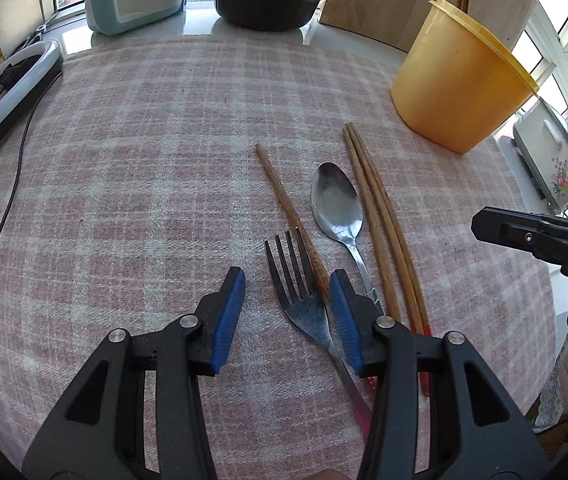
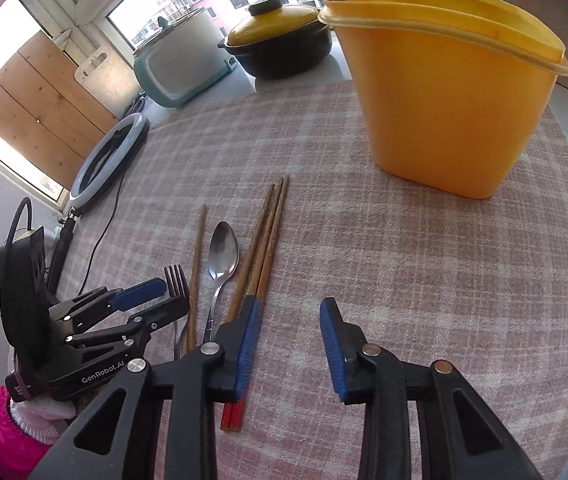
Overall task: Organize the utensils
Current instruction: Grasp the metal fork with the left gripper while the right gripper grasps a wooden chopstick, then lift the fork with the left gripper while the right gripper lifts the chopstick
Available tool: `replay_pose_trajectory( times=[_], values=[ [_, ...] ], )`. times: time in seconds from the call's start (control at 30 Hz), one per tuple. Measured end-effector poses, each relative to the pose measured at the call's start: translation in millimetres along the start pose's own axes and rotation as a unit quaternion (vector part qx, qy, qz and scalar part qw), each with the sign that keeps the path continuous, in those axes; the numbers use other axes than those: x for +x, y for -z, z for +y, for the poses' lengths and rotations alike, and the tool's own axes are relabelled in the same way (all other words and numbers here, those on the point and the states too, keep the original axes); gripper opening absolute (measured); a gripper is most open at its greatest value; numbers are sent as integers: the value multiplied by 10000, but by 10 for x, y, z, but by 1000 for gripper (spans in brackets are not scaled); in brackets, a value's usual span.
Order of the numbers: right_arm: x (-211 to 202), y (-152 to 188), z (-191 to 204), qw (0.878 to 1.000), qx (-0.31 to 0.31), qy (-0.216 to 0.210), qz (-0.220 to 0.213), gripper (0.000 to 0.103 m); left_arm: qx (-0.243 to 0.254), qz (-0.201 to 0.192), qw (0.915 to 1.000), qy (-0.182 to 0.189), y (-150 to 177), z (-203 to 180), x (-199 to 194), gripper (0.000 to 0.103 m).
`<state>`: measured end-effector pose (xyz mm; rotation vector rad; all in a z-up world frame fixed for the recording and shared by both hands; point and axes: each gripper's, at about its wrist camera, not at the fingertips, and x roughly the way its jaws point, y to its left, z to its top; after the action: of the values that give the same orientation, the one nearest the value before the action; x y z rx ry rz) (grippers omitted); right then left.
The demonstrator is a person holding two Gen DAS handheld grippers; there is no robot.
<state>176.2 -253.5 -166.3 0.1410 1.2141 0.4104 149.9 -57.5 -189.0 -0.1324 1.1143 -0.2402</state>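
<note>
Steel fork [image 1: 304,304] between parted left fingers [image 1: 228,316]; right fingers [image 2: 249,344] parted, empty.

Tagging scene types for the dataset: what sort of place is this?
Likely a home kitchen or dining corner by a window: a black clay pot with yellow lid, a white-and-teal rice cooker, and a steel fork and spoon on a pink checked tablecloth.

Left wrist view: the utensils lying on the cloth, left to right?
By their far ends: single chopstick → fork → spoon → pair of chopsticks. The yellow container stands further right, beyond them.
</note>
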Motion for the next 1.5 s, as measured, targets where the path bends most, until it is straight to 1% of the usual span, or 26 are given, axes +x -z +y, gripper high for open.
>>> replay_pose_trajectory(
  times=[0.07, 0.1, 0.13, 0.17, 0.27, 0.3, 0.4, 0.43, 0.67, 0.7, 0.73, 0.83, 1.07, 1.2, 1.33, 1.43, 1.5],
  values=[
    [59, -24, 57, 10000, -47, 54, 35, 29, 126, -93, 9998, -114, 15, -33, 8, 43],
    [95, -40, 76, 9999, -56, 57, 62, 27, 188, -137, 9996, -135, 23, -47, 9, 39],
    [129, -57, 94, 9999, -60, 51, 97, 26, 215, -159, 9996, -98, 24, -58, 9, 34],
    [166, -75, 110, 9999, -55, 56, 136, 24, 197, -172, 9997, -36, 26, -65, 9, 31],
    [273, -122, 140, 9996, -36, 105, 243, 20, 86, -269, 9996, -32, 27, -57, 3, 24],
    [306, -140, 144, 9995, -17, 100, 284, 19, 60, -288, 9995, -61, 25, -47, 6, 16],
    [384, -187, 148, 9993, 41, 104, 367, 18, -58, -344, 9994, 39, 33, -17, -3, 15],
    [409, -203, 148, 9991, 61, 125, 396, 17, -34, -365, 9993, 15, 30, -23, -12, 13],
    [573, -267, 139, 9980, 200, 212, 569, 15, -95, -379, 9992, 102, 28, -13, -23, 12],
    [586, -269, 144, 9978, 200, 235, 580, 15, -108, -402, 9991, 116, 32, -14, -31, 11],
    [601, -273, 150, 9978, 205, 248, 584, 15, -122, -443, 9989, 134, 28, -15, -51, 6],
    [615, -279, 145, 9977, 243, 224, 591, 15, -95, -449, 9988, 172, 1, -29, -77, 4],
    [644, -313, 125, 9974, 327, 226, 604, 13, -55, -426, 9989, 163, -7, -44, -75, 3],
    [658, -336, 135, 9973, 334, 231, 618, 11, -1, -424, 9990, 172, -28, -91, -85, 1],
    [672, -348, 139, 9969, 359, 277, 637, 9, 27, -396, 9990, 222, -41, -128, -72, 1],
    [689, -364, 156, 9968, 327, 307, 666, 9, 138, -396, 9990, 174, -44, -168, -53, 1],
    [703, -385, 172, 9965, 311, 379, 672, 8, 97, -383, 9990, 193, -56, -161, -40, 1]
  ],
)
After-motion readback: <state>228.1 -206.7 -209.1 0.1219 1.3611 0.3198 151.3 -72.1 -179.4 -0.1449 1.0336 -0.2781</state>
